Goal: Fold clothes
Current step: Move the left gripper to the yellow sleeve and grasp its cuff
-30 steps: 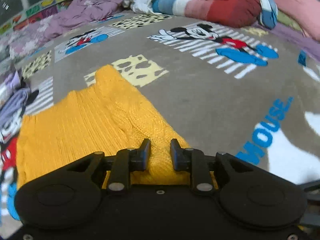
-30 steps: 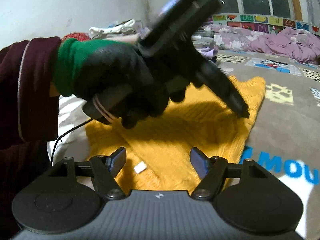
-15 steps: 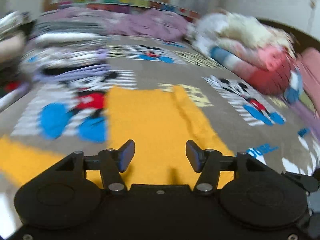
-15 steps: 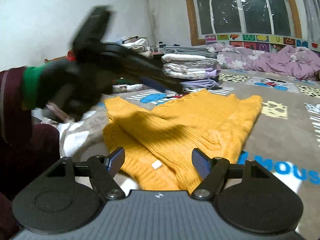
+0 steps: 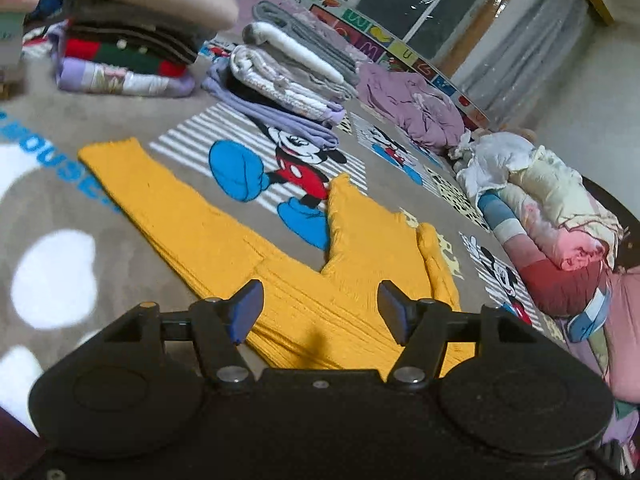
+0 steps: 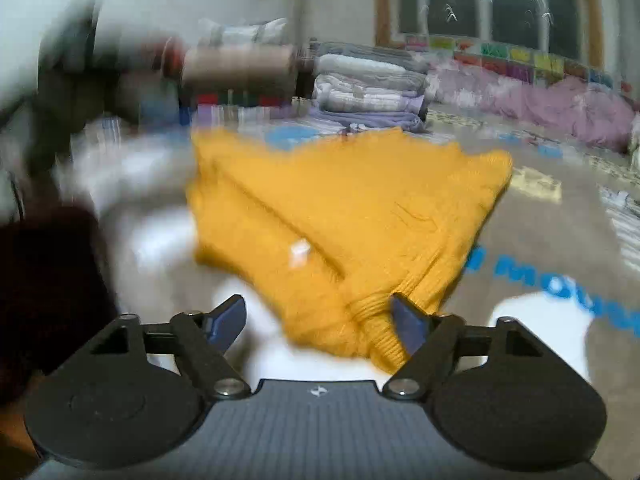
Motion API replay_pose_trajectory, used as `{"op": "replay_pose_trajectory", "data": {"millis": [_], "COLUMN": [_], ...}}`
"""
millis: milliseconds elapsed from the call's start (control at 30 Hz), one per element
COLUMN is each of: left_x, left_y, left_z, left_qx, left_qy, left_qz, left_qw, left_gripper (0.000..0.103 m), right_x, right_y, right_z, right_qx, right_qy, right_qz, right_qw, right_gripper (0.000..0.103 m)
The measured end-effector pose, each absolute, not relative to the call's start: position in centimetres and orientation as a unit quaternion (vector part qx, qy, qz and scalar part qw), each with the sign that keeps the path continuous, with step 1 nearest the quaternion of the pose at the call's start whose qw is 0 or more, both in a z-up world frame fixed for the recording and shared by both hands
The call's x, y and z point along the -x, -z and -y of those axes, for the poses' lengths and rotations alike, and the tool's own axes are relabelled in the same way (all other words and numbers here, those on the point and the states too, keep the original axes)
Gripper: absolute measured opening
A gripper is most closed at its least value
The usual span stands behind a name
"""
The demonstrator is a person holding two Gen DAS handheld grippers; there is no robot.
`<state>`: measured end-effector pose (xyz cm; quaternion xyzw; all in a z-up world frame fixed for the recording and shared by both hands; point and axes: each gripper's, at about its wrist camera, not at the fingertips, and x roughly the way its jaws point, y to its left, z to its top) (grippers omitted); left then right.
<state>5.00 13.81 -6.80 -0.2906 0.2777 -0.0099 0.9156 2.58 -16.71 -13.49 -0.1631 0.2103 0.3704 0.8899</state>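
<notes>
One yellow sweater [image 5: 360, 248] lies flat on a grey cartoon-print blanket [image 5: 120, 116], one sleeve [image 5: 160, 204] stretched out to the left of its body. The left tool [image 5: 320, 308] hangs above the sweater's near edge, jaws wide apart, holding nothing. The right tool [image 6: 318, 318] is likewise wide open and empty, its right finger [image 6: 408, 324] at the ribbed edge of the sweater [image 6: 340, 208]; whether it touches is unclear through blur. One white tag [image 6: 300, 252] shows on the knit. Two stacks of folded clothes [image 5: 132, 36] [image 5: 288, 68] stand beyond the sweater, and one pile of loose clothes [image 5: 552, 216] lies at right.
</notes>
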Motion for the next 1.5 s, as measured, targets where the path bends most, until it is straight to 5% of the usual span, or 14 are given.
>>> {"op": "replay_pose_trajectory", "data": {"millis": [267, 700, 933, 1267, 1400, 1500], "left_x": [-3.7, -5.1, -5.7, -6.0, -7.0, -7.4], "left_y": [9.4, 11.1, 10.9, 9.5, 9.9, 9.9], "left_z": [-16.7, -16.3, -16.0, -15.4, -15.0, -14.3], "left_qx": [0.413, 0.423, 0.391, 0.347, 0.329, 0.308], "left_qy": [-0.004, -0.009, -0.015, -0.021, -0.034, -0.032], "left_qz": [-0.274, -0.288, -0.288, -0.285, -0.306, -0.314], "left_qw": [0.868, 0.859, 0.874, 0.893, 0.893, 0.897], "left_gripper": [0.061, 0.058, 0.035, 0.034, 0.026, 0.009], "right_x": [-2.7, -3.6, -4.0, -4.2, -4.4, -4.4], "right_y": [11.2, 11.5, 11.9, 12.3, 12.3, 12.2], "right_z": [19.7, 20.4, 19.6, 19.3, 19.4, 19.5], "right_qx": [0.074, 0.034, 0.035, 0.041, 0.038, 0.035], "right_qy": [-0.373, -0.38, -0.394, -0.394, -0.394, -0.392], "right_qz": [-0.182, -0.19, -0.2, -0.207, -0.205, -0.202], "right_qw": [0.907, 0.905, 0.896, 0.895, 0.895, 0.897], "right_gripper": [0.078, 0.078, 0.078, 0.079, 0.079, 0.079]}}
